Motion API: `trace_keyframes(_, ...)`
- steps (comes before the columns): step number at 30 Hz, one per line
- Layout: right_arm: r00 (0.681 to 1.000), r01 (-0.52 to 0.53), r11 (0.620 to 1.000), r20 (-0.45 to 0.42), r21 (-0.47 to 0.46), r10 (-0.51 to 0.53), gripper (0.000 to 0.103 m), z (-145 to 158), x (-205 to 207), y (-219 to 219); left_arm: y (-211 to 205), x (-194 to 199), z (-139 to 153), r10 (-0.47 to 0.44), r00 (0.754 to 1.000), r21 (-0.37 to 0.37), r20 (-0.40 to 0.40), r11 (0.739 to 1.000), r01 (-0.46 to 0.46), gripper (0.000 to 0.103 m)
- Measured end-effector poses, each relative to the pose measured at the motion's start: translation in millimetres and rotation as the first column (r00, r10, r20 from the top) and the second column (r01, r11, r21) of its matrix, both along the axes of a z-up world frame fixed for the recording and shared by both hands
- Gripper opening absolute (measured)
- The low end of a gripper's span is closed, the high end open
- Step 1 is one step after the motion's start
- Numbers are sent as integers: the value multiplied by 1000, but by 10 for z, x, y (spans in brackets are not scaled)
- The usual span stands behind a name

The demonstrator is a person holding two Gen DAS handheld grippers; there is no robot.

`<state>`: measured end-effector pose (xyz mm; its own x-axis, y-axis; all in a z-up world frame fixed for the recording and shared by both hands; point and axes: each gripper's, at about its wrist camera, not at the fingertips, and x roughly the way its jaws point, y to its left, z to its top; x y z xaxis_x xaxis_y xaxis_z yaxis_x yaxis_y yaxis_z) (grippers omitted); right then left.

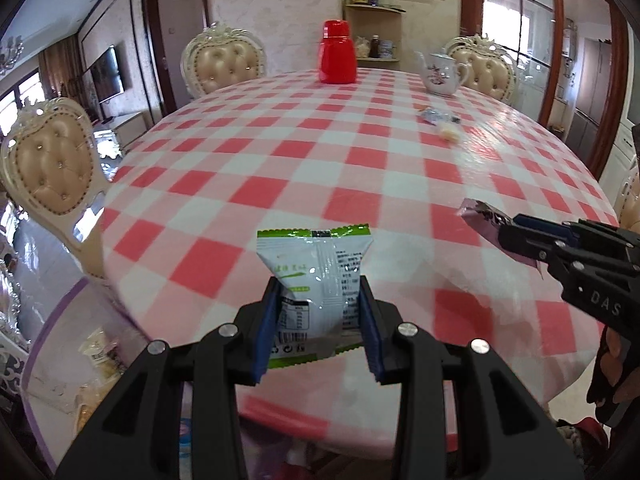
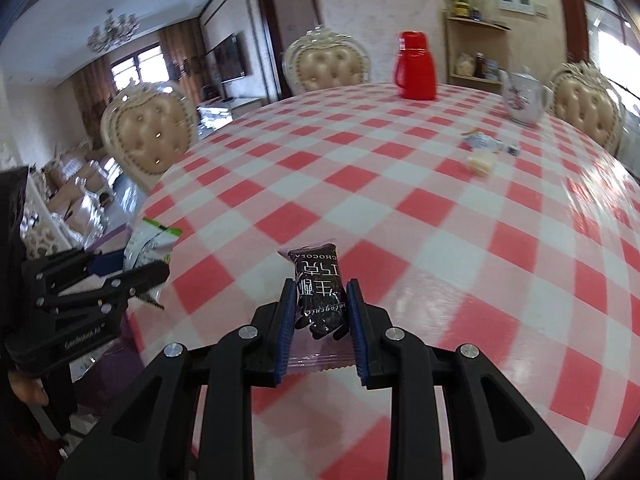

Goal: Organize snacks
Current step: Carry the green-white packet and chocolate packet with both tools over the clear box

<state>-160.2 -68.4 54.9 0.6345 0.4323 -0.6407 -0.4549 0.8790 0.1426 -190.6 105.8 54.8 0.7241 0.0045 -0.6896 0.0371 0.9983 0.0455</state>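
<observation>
Green-white snack pack (image 1: 316, 280) clamped in left gripper (image 1: 320, 312) at lower centre, chocolate bar (image 2: 318, 292) pinched by right gripper (image 2: 320, 308), two blurred wrappers, possibly sweets (image 1: 442, 124), upper right on checked table (image 1: 280, 152).

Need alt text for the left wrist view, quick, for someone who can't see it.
The left gripper is shut on a green-and-white snack packet, held above the near edge of a round table with a red-and-white checked cloth. At right, the right gripper holds a purple-wrapped snack; a red flask, a teapot and two small snacks sit far across.
</observation>
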Motion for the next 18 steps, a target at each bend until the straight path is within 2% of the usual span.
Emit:
trace_keyframes(9,990,-139,988,15,-67,140,26,48,-180,630,554,-94,55,52,998,29,-25,998,-51,38)
trace_keyframes(18,950,-309,943,13,-123,312,26,82,-439,1363,1172,-209,16,133,989,55,-64,990,-129,38)
